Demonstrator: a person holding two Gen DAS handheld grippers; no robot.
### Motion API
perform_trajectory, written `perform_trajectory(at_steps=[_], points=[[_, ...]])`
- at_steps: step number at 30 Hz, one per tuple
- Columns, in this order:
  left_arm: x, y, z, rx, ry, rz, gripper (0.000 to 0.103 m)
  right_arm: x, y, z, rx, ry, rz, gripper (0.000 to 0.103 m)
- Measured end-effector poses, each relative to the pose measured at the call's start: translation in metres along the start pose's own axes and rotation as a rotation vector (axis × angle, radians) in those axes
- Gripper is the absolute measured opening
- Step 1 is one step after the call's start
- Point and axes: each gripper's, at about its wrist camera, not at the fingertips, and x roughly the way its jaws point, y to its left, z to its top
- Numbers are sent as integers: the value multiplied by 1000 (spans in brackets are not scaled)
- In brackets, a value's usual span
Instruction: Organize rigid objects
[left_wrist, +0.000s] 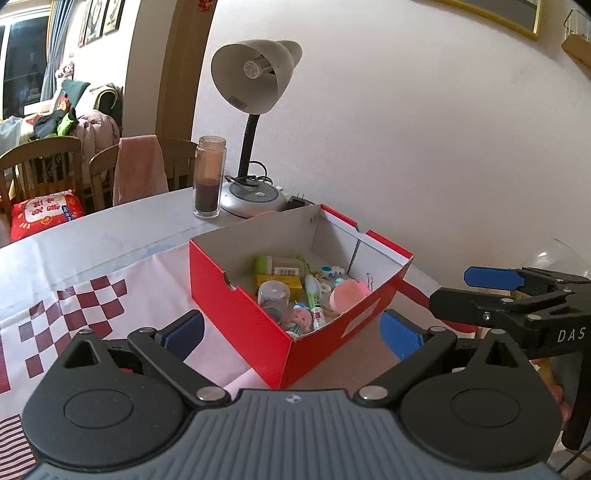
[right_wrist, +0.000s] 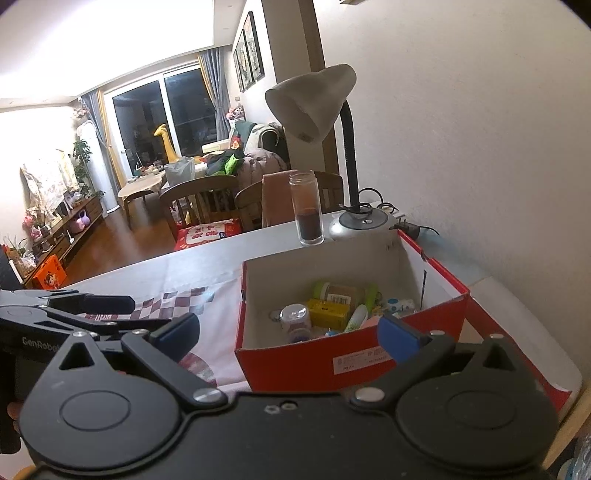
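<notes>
Task looks near done: small rigid items, among them a clear plastic jar (left_wrist: 274, 295) and pink round case (left_wrist: 347, 295), lie inside the red cardboard shoebox (left_wrist: 236, 306) on the bench (left_wrist: 110, 236), both left gripper (left_wrist: 291, 330) and right gripper (right_wrist: 288, 332) spread wide, empty, just short of it.

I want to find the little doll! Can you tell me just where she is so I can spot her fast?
Find the red shoebox on the table, in front of the desk lamp. Look in its near corner, beside the clear plastic cup lying there. The little doll is the only thing with a face, pink with blue on top.
</notes>
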Motion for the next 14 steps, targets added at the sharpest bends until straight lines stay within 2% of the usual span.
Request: perform_trajectory(at_steps=[14], points=[[-14,5,-6,21,-18,50,102,-4,10,-8,-10,6,-12,103]])
